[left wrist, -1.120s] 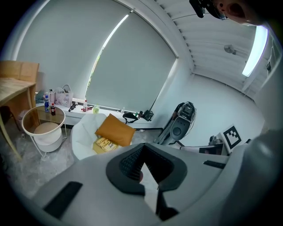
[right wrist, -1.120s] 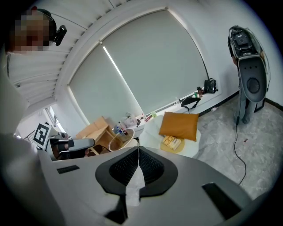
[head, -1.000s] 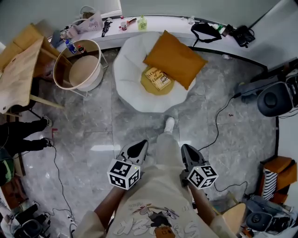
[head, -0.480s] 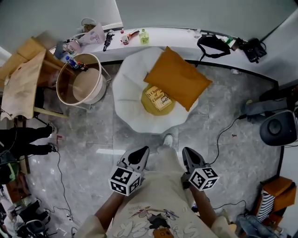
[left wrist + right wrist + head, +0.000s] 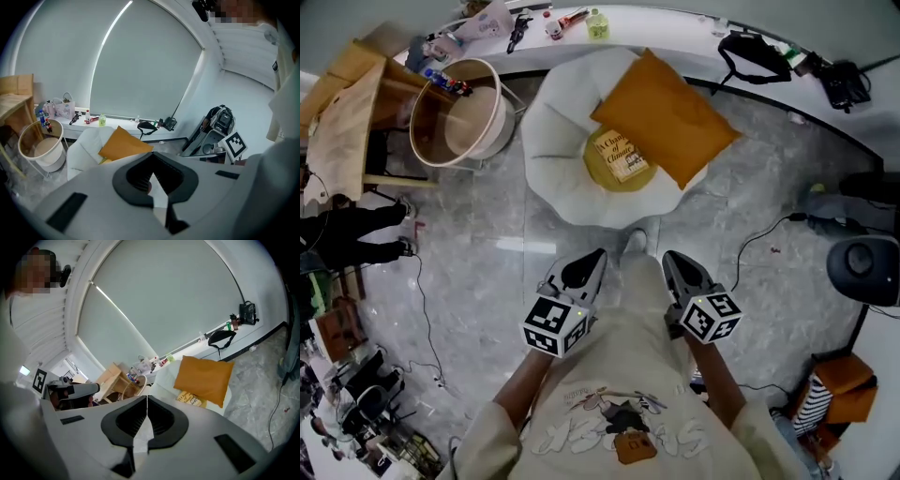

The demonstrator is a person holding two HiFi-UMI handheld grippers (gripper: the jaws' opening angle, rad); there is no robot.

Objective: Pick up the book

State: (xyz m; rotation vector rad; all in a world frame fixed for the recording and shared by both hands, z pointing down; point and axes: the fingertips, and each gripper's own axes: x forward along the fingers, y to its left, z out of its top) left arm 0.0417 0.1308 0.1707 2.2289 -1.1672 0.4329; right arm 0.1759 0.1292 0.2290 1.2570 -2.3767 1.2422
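We hold both tools low in front of us, side by side above our legs and pointing forward over the grey marble floor (image 5: pixel 487 281). The left gripper (image 5: pixel 596 255) has its claw closed, the two tips meeting with nothing between them. The right gripper (image 5: pixel 667 256) is the same, with its tips pressed together and empty. A pale shoe (image 5: pixel 637 244) shows just ahead of the two tips, between them. The book (image 5: pixel 621 157) is well apart from both grippers, farther ahead across the floor. It lies flat and a little turned, cover up, on a round yellow cushion (image 5: pixel 602 176) in the seat of a white armchair (image 5: pixel 553 141). A large orange pillow (image 5: pixel 666 117) leans across the chair's right side, its lower edge just beside the book. To the left of the chair stands a round tub (image 5: pixel 459 117) with a light wooden rim, and beyond it some wooden furniture (image 5: pixel 342 122). Behind the chair runs a curved white ledge (image 5: pixel 675 37) that carries a green bottle (image 5: pixel 598 24), other small items we cannot make out, and a black bag (image 5: pixel 757 53). A black cable (image 5: pixel 750 253) trails over the floor to our right. In the right gripper view the book shows past the closed tips, under the pillow's lower corner.
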